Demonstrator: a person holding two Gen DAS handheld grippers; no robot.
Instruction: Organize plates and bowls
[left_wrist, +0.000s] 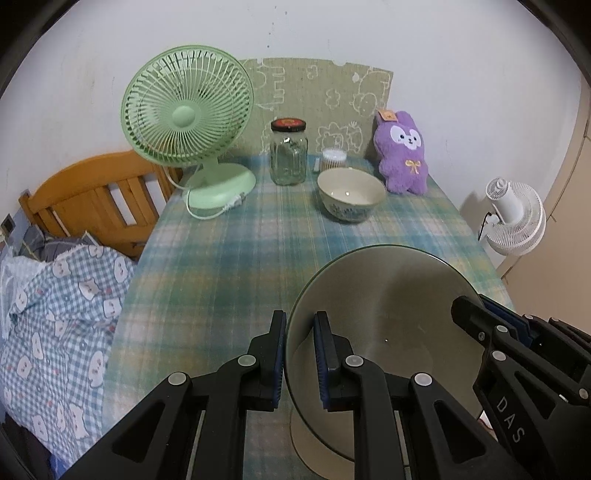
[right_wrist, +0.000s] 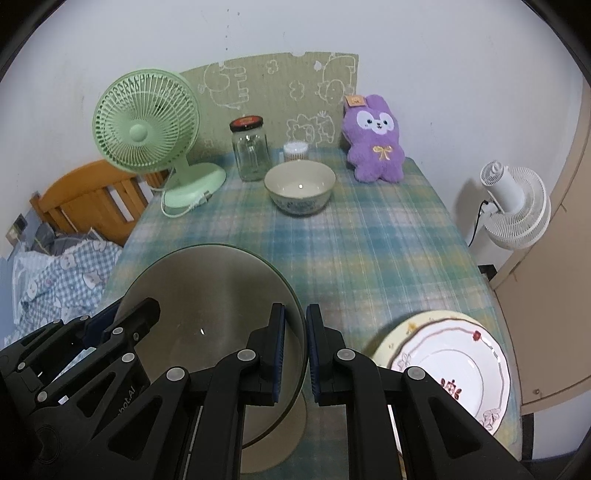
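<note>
Both tools grip one dark plate (left_wrist: 388, 306) between them. My left tool (left_wrist: 300, 354) is clamped narrow on its left rim, one pad inside the rim and one outside. My right tool (right_wrist: 295, 350) is clamped the same way on the right rim. Each tool shows in the other's view, at the plate's far side.

The plate sits tilted over the near part of the table (right_wrist: 369, 251), its far rim raised towards the back edge. Below it I see a pale rounded shape; shadow or a second dish, I cannot tell from this angle.

A flowered plate (right_wrist: 454, 365) lies flat at the near right corner of the table, on a yellow-rimmed one beneath it. It is just right of my right tool and not touching the dark plate.

A bowl (left_wrist: 350, 194) stands upright towards the back edge, about mid-width, well apart from the dark plate.

Along the back edge:
- green fan (left_wrist: 186, 110) at the back left corner
- glass jar (left_wrist: 288, 151) with a dark lid, just left of the bowl
- small tub (left_wrist: 333, 158) behind the bowl
- purple plush (left_wrist: 400, 153) at the back right corner

Off the table: a white fan (right_wrist: 513, 206) to the right, a wooden chair (left_wrist: 99, 195) and checked bedding (left_wrist: 62, 314) to the left.
</note>
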